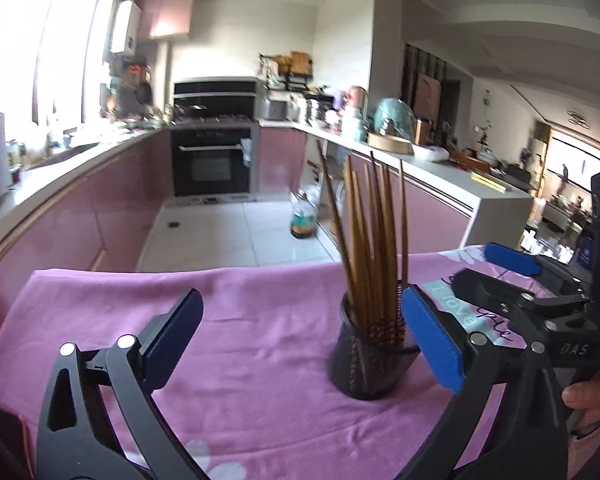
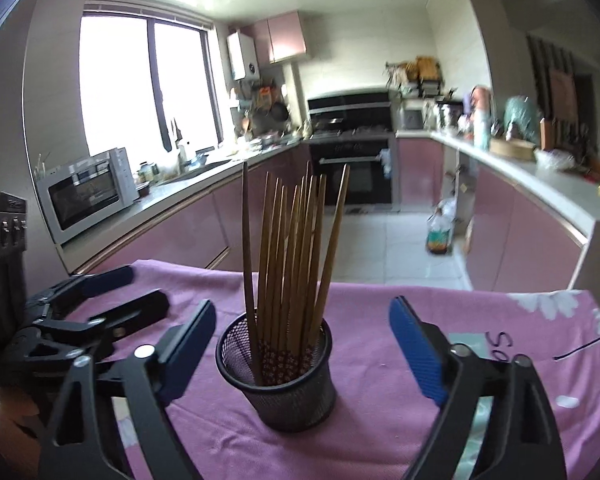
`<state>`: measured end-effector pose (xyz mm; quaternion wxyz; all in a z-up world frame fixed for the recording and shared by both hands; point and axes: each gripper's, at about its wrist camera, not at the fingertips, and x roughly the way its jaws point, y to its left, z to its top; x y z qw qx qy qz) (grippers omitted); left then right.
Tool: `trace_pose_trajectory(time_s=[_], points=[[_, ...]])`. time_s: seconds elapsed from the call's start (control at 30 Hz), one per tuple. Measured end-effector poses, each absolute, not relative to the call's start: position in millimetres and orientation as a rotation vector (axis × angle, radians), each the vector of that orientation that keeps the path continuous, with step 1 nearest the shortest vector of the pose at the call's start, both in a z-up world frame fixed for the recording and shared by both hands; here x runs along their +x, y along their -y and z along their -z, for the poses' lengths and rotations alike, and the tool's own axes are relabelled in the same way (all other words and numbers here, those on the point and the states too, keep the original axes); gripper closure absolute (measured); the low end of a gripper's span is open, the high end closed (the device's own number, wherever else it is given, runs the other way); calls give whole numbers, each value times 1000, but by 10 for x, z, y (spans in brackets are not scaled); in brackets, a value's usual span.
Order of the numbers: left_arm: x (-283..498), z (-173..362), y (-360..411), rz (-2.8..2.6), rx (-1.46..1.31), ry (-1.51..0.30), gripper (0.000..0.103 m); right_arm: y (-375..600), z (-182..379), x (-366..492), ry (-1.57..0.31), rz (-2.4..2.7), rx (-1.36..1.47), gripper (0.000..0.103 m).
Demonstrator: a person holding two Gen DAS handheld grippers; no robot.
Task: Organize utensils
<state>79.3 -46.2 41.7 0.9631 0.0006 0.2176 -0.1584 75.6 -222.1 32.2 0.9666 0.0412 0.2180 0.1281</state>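
Several chopsticks (image 2: 292, 264) blur together in mesh cup (image 2: 296, 396), lower ends hidden.

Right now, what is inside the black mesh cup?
The mesh cup holds upright wooden chopsticks, patterned ends down. Its bottom is hidden, so anything smaller there cannot be seen.

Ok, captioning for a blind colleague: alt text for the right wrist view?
A black mesh cup of wooden chopsticks stands on a pink cloth between the open right gripper; the left gripper is at left, a kitchen behind.
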Motion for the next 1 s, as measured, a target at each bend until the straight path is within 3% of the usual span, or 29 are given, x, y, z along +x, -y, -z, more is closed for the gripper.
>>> trace_pose_trajectory(time_s=[1.0], points=[[-152, -279, 73, 146, -18, -252, 6, 1863, -209, -60, -194, -88, 6, 7]])
